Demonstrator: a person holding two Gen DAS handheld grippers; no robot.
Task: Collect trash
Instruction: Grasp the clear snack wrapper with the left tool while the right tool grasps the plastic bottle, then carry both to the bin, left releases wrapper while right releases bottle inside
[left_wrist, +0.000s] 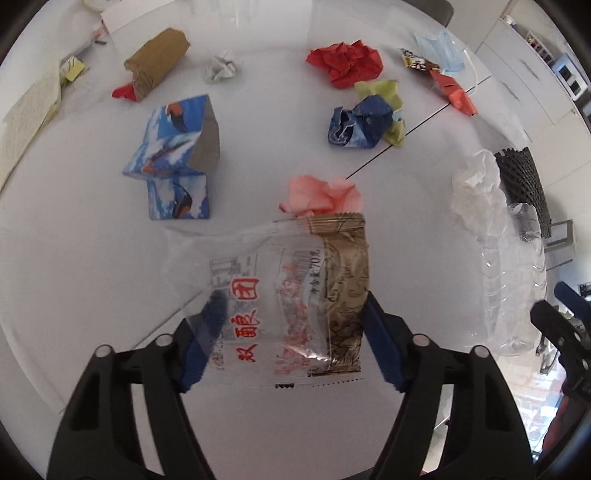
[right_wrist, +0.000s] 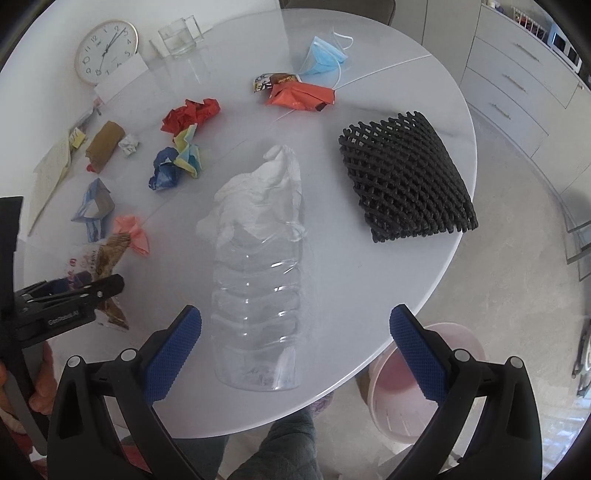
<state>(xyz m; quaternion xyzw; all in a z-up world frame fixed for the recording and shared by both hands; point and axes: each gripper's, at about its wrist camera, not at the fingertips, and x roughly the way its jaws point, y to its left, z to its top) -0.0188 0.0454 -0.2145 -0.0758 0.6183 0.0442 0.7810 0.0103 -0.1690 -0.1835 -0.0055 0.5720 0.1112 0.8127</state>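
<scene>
My left gripper (left_wrist: 291, 328) stands open around a clear snack wrapper (left_wrist: 291, 295) with red characters and a brown edge; its blue pads sit on both sides of the wrapper, and whether they touch it I cannot tell. A pink crumpled paper (left_wrist: 321, 195) lies just beyond. My right gripper (right_wrist: 295, 350) is open with its fingers either side of a crushed clear plastic bottle (right_wrist: 258, 295) near the table's front edge, not touching it. A white crumpled tissue (right_wrist: 269, 184) lies at the bottle's far end. The left gripper (right_wrist: 74, 291) and the wrapper (right_wrist: 99, 258) also show in the right wrist view.
On the round white table (right_wrist: 369, 277) lie a black foam net (right_wrist: 402, 173), red paper (right_wrist: 192, 112), blue and green wads (right_wrist: 177, 166), a blue printed carton (left_wrist: 177, 155), a brown roll (left_wrist: 159, 61), an orange wrapper (right_wrist: 299, 96) and a face mask (right_wrist: 325, 55). A pink bin (right_wrist: 406, 387) stands on the floor below the table's edge.
</scene>
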